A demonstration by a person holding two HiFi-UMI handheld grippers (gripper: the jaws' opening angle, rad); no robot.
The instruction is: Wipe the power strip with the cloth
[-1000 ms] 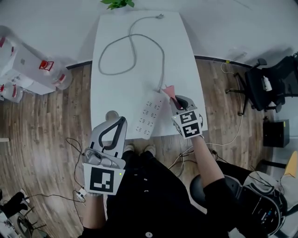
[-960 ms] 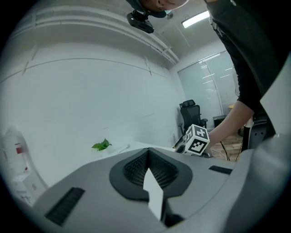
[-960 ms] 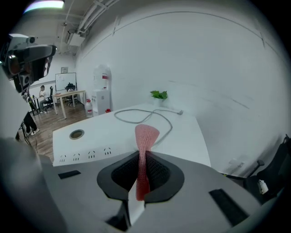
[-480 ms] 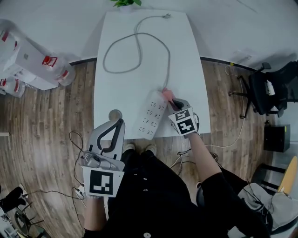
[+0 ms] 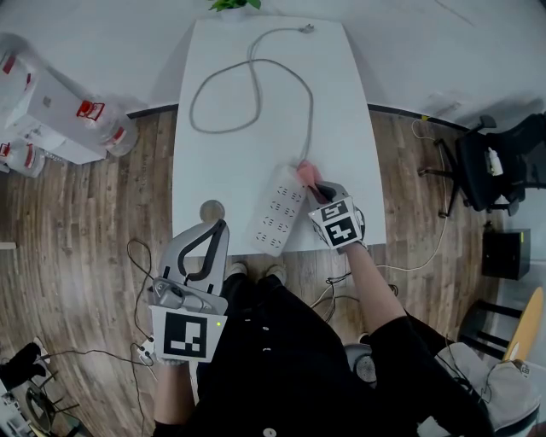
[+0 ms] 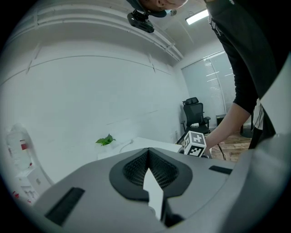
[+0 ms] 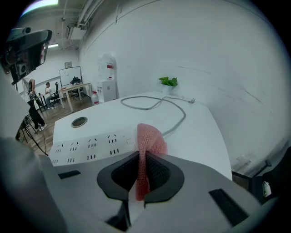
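A white power strip lies slanted near the front edge of the white table, its grey cable looping toward the far end. My right gripper is shut on a pink cloth, which sits at the strip's cable end on its right side. My left gripper hangs below the table's front edge, off the table, jaws shut with nothing between them.
A round grommet hole sits in the table left of the strip. A small plant stands at the far edge. A black office chair is to the right; water bottles stand at the left.
The right gripper with the cloth has shifted slightly left from a second ago, onto the strip's cable end. The left gripper has stayed in place.
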